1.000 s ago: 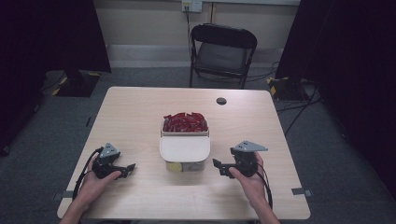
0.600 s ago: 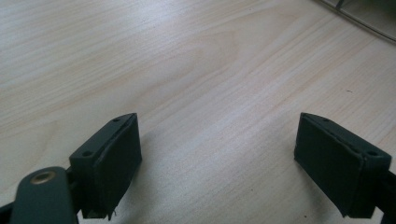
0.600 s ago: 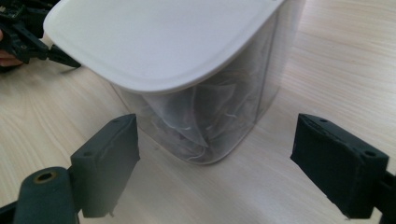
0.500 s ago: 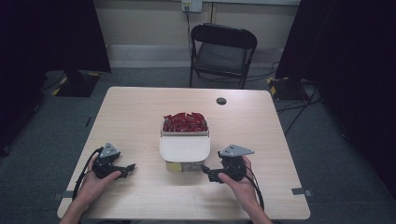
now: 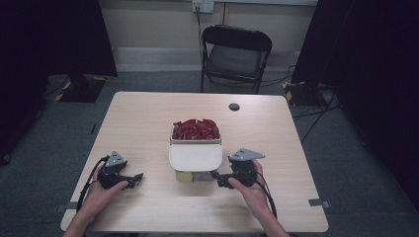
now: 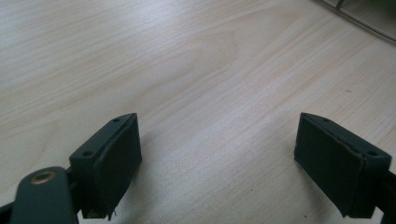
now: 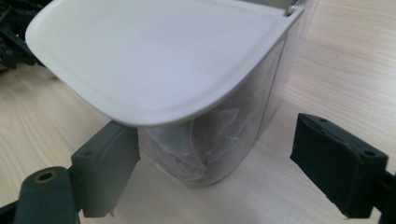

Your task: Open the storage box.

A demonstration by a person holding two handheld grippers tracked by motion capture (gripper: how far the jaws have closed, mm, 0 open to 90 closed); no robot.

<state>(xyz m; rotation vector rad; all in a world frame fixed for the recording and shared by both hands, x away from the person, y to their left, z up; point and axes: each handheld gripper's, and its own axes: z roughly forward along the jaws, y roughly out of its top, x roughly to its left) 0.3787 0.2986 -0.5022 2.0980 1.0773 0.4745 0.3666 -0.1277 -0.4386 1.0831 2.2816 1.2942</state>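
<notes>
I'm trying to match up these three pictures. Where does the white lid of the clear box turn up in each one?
High view: the lid lies mid-table, just left of the right gripper.
Left gripper view: bare table ahead of its open fingers; a clear edge at top right may be the box, hard to tell.
Right gripper view: the lid spans the top, above the box.
Shared landmark: the pale wooden table.

We find no legible text, label, brand, number or sign in any view. The white lid of the clear container is blank. The red packets behind the lid may carry print, but they are too small to read. The yellow-and-black hazard striping on the floor, beyond the lid and to its right, is a pattern without lettering. The wall outlet far behind the lid shows no readable marking.
</notes>
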